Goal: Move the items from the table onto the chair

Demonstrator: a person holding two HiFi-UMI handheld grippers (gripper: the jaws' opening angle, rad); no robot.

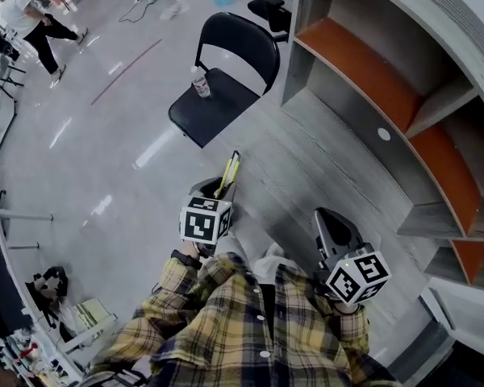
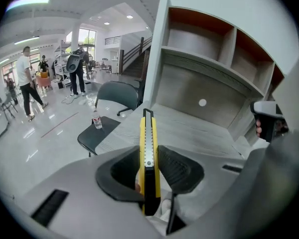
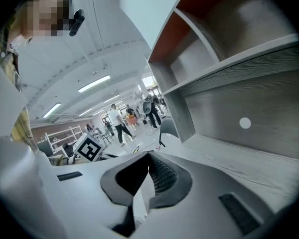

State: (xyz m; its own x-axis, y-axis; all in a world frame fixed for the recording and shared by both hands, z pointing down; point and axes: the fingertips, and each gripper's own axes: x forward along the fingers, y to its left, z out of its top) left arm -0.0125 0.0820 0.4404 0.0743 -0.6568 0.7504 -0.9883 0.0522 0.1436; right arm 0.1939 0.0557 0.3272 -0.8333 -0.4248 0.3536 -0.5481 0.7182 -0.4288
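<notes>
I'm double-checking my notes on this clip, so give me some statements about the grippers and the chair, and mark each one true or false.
1. The left gripper is clamped on a yellow utility knife. True.
2. The right gripper holds a bottle. False: its jaws are shut with nothing between them.
3. A water bottle stands upright on the seat of the black chair. True.
4. The yellow utility knife already lies on the black chair. False: it is in the left gripper.
</notes>
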